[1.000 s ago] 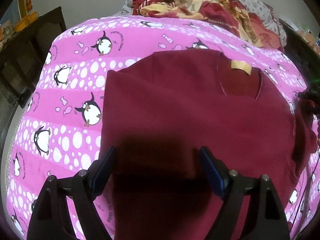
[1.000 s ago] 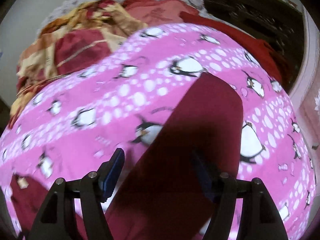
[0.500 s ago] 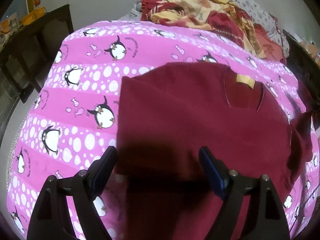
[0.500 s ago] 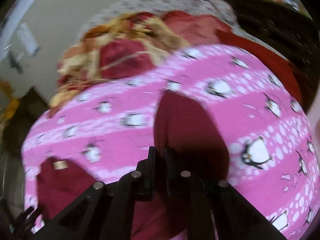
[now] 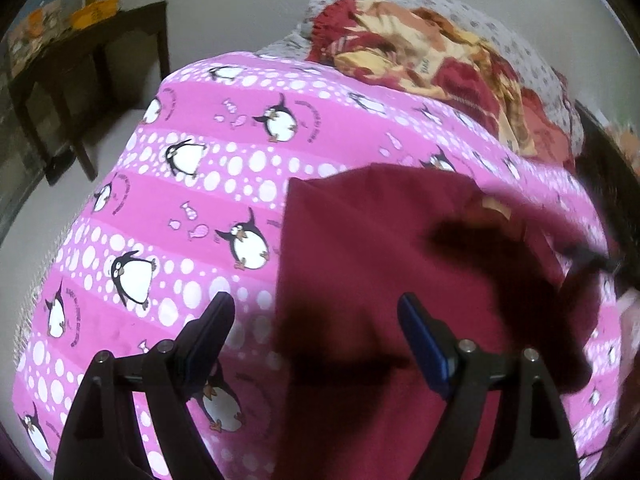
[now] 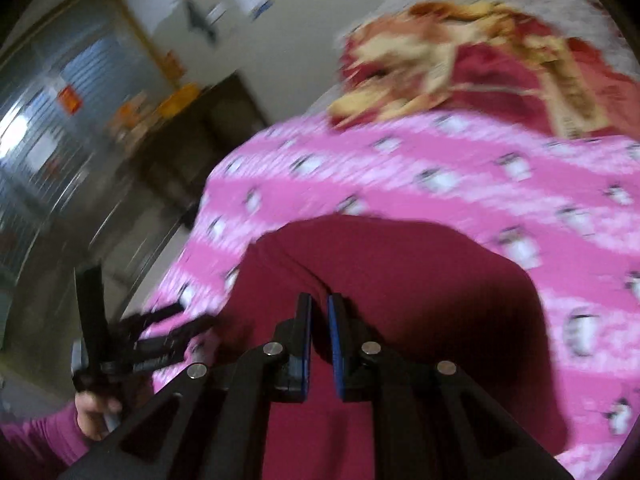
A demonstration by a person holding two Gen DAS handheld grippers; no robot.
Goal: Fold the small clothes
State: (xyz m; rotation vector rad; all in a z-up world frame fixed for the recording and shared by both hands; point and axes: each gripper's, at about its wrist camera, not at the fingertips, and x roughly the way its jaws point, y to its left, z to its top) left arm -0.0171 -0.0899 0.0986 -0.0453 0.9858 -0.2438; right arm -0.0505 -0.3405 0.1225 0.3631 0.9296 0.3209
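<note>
We see a dark red shirt (image 5: 360, 264) lying on a bed with a pink penguin sheet (image 5: 208, 184). It sits on the right half of the sheet in the left wrist view, with a small tan label (image 5: 498, 209) near its neck. Its right side is lifted and blurry there, so we cannot tell just how it folds over.

Our right gripper (image 6: 319, 338) has its two blue pads nearly together. A fold of the red shirt runs up into the thin gap between them, so it looks pinched there. The shirt rises in a hump in front of it. This gripper points down at a slant toward the bed, and the view from it is tipped to one side and smeared.

Our left gripper (image 5: 316, 340) holds its fingers wide apart. Nothing is between them. It hangs above the near left edge of the shirt, not touching it, and points down at a slant. In the right wrist view we see it again at the left side, held by a hand (image 6: 94, 412) with a pink sleeve (image 6: 36, 436).

At the far end of the bed lies a bunched red and yellow blanket (image 5: 436, 60). A dark wooden table (image 5: 80, 80) stands by the wall to the left, with yellow things on top.
</note>
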